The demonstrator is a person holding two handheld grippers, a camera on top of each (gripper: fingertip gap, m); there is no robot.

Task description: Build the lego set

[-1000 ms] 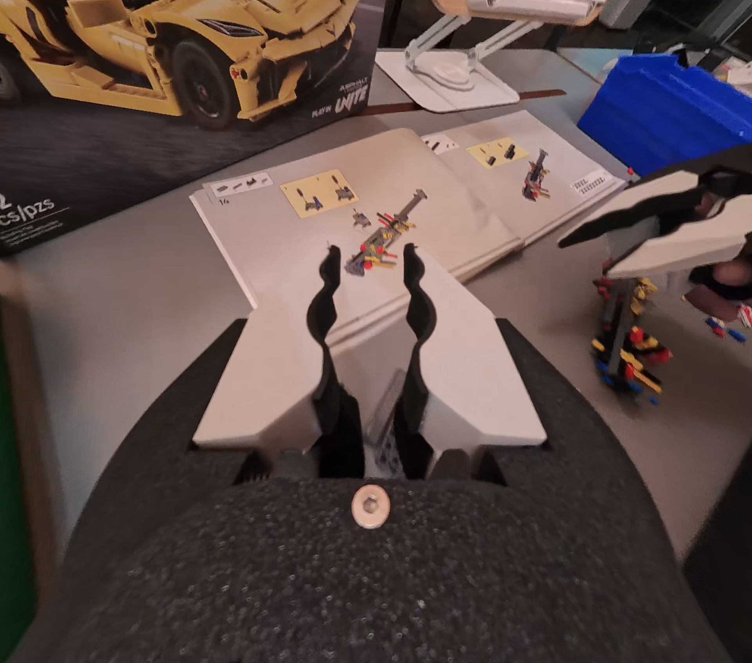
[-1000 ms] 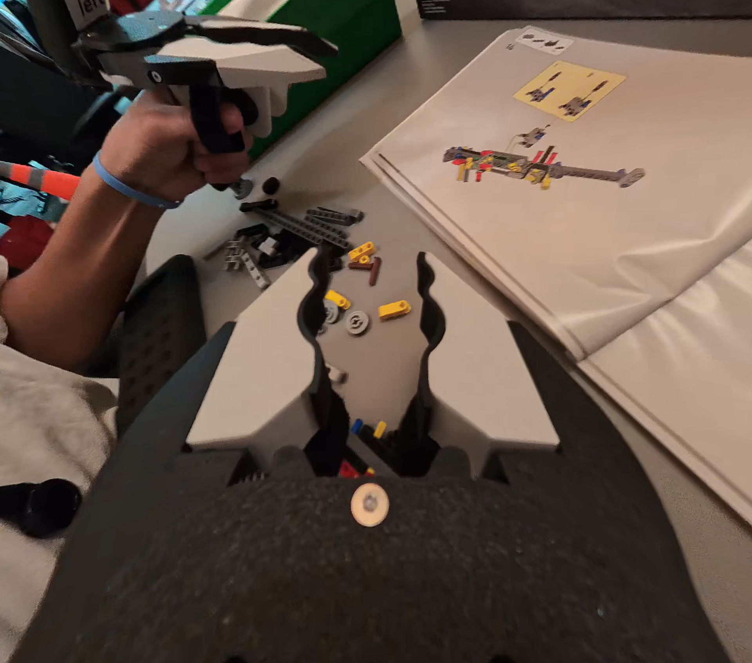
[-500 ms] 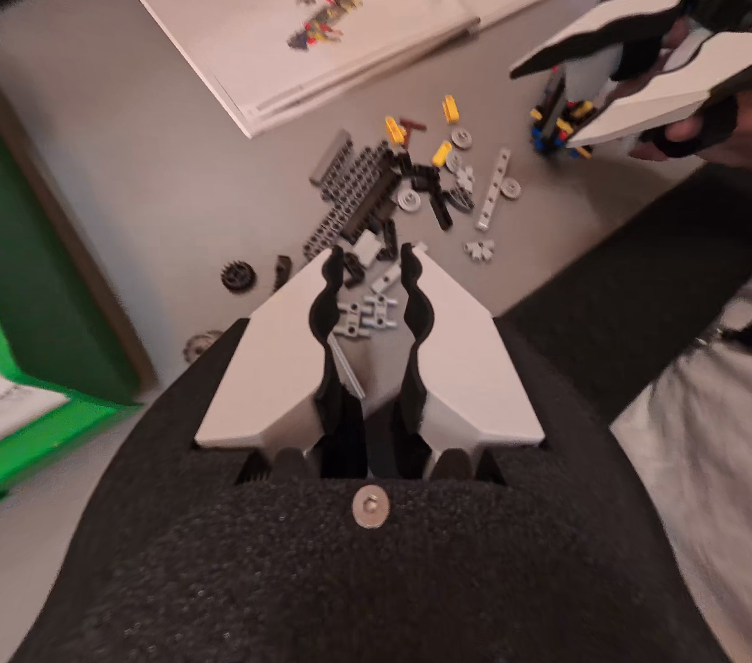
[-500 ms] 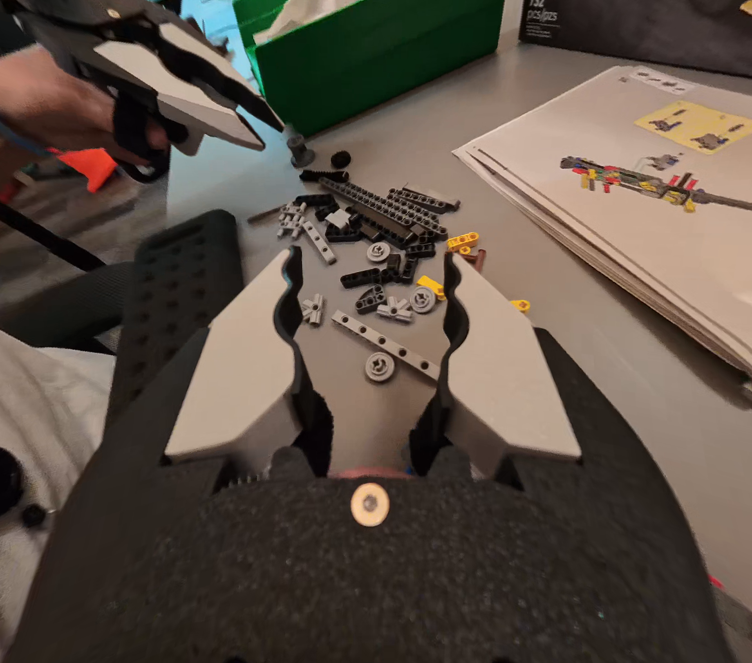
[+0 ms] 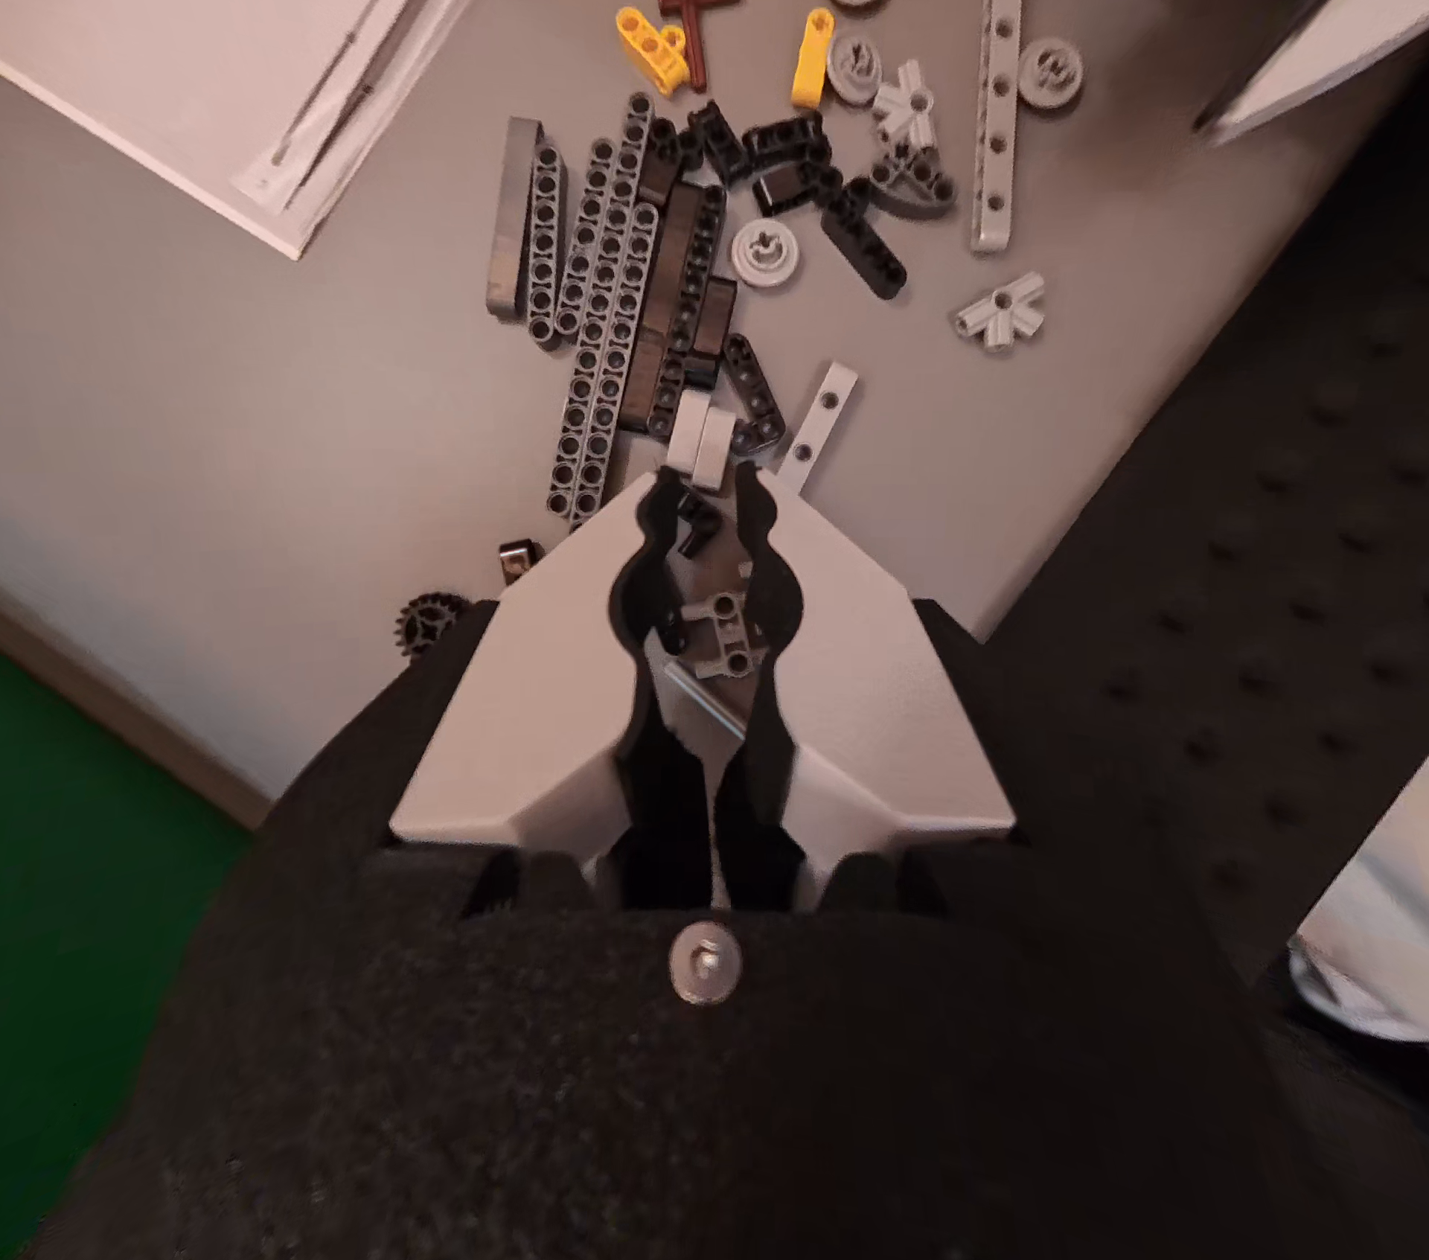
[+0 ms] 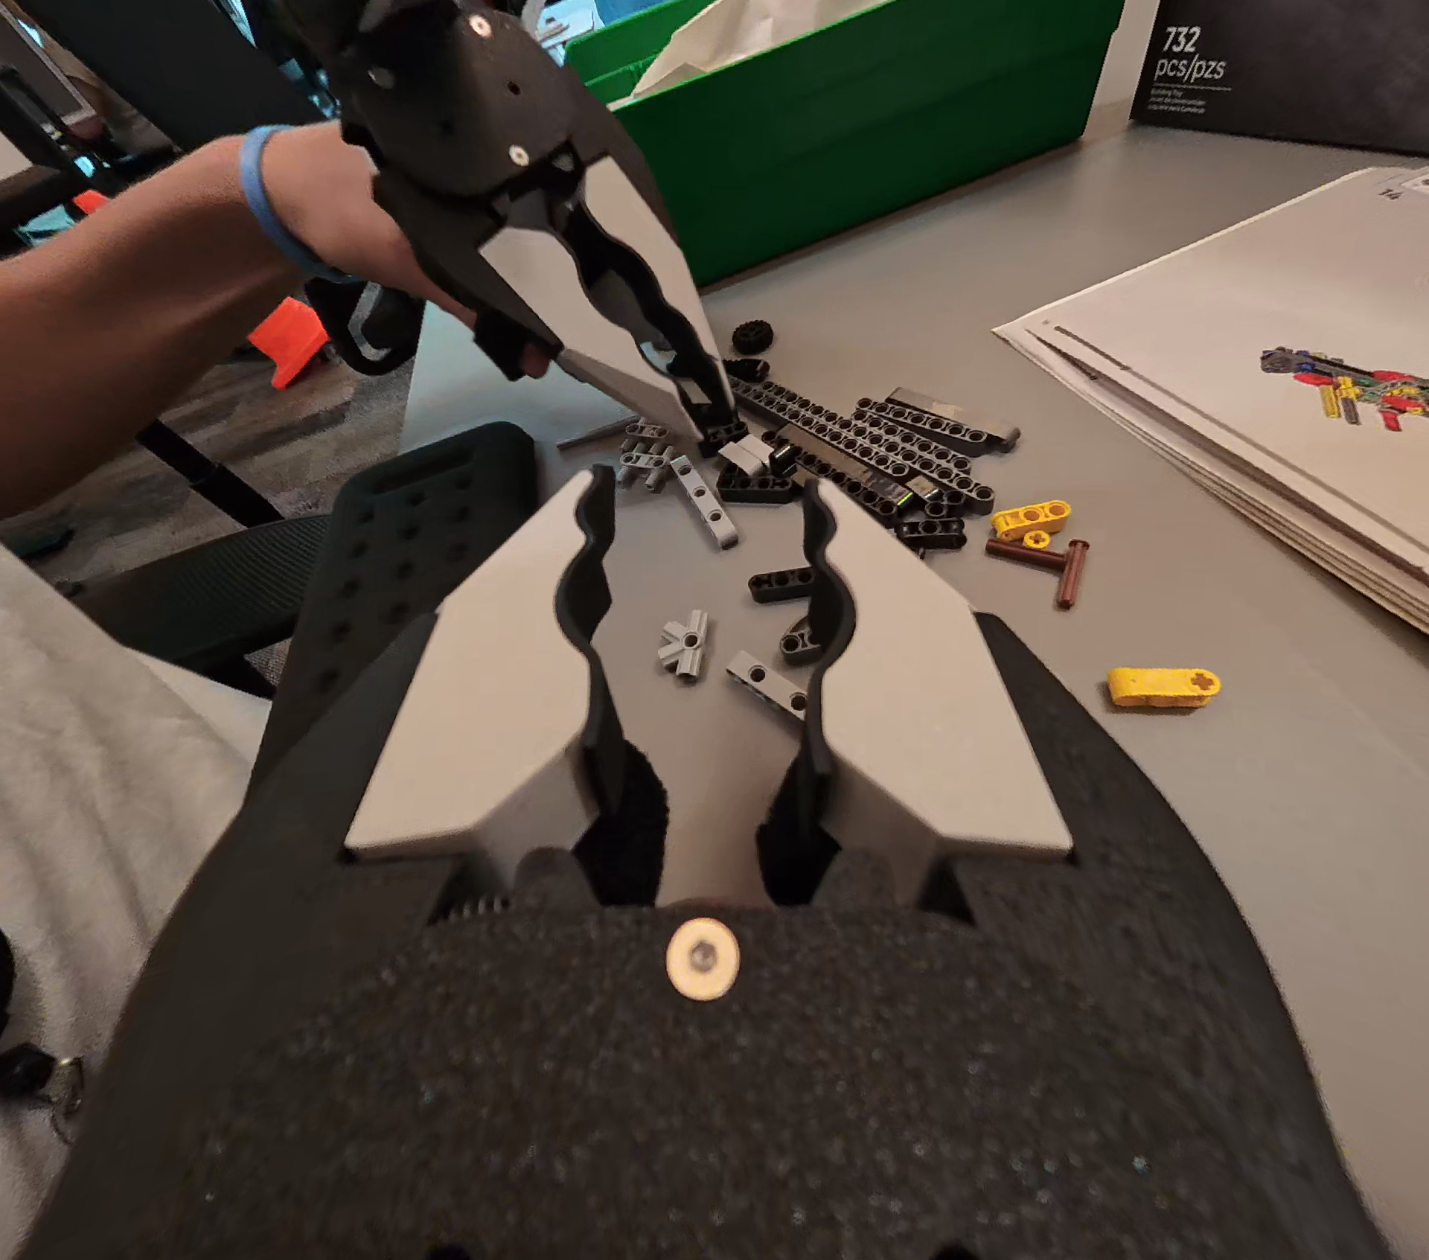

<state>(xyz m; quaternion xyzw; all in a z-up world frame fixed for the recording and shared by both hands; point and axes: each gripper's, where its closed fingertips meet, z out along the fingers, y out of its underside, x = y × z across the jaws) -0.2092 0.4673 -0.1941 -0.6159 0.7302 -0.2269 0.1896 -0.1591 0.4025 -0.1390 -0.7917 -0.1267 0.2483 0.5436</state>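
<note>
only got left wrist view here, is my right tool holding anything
observer: No. The right tool is open and empty, above a grey cross-shaped connector.
operator: ok and how low is my left tool
observer: Side-on, the left tool is angled steeply down, tips at the pile's edge beside a small white block. Contact is unclear.

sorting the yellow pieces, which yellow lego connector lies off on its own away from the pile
The yellow plastic connector nearest the camera in the right wrist view, alone on bare grey table; the other yellow connector sits by the brown T-shaped piece.
</note>
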